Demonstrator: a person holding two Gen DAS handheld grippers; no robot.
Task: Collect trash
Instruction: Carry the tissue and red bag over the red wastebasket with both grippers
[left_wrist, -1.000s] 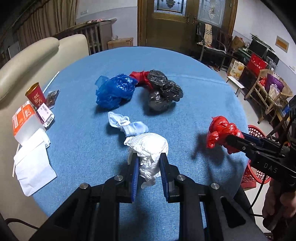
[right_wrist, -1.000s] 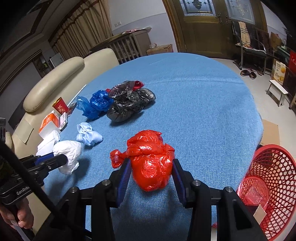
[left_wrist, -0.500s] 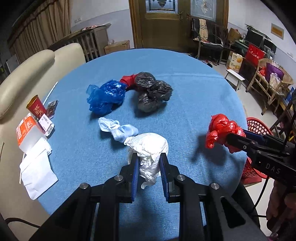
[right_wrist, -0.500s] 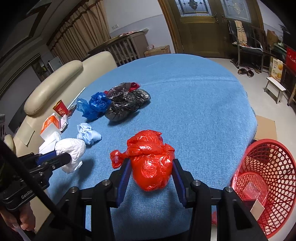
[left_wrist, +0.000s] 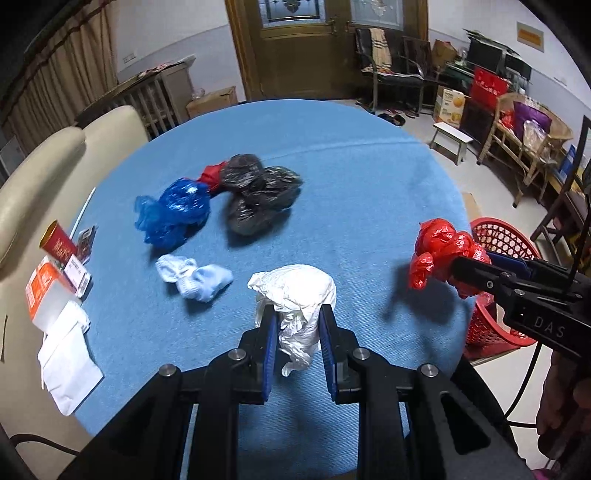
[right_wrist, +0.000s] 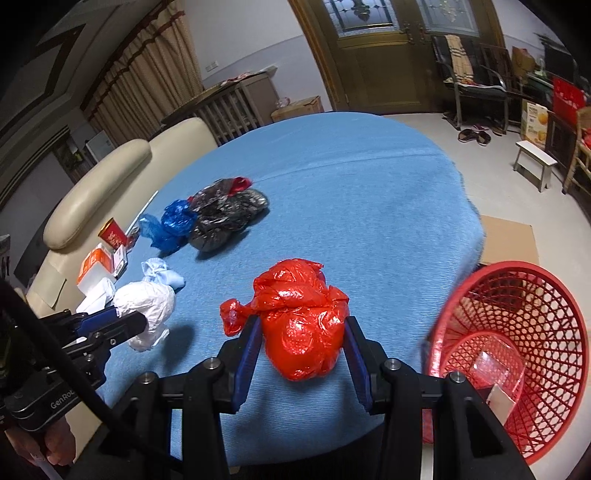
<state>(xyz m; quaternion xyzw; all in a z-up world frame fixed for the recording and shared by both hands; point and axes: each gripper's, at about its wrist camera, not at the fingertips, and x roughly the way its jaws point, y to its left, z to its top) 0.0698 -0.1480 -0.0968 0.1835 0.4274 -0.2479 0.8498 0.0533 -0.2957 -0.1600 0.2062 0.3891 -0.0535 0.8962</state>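
Note:
My left gripper (left_wrist: 297, 321) is shut on a crumpled white plastic bag (left_wrist: 299, 291), held above the blue table (left_wrist: 351, 177). My right gripper (right_wrist: 301, 339) is shut on a red plastic bag (right_wrist: 301, 325), held near the table's right edge. The red bag also shows in the left wrist view (left_wrist: 441, 247), and the white bag in the right wrist view (right_wrist: 147, 306). A red mesh waste basket (right_wrist: 517, 339) stands on the floor to the right of the table. On the table lie a blue bag (left_wrist: 173, 210), black bags (left_wrist: 258, 195) and a pale blue wad (left_wrist: 195, 277).
A red cup (left_wrist: 57, 243), an orange-and-white carton (left_wrist: 46, 295), small packets and a white paper bag (left_wrist: 68, 362) lie at the table's left edge. A cream sofa (left_wrist: 40, 162) stands to the left. Chairs, a stool (left_wrist: 452, 140) and boxes stand beyond on the right.
Both grippers have lifted and drawn back a little with their bags. The red basket shows larger and closer under the right gripper.

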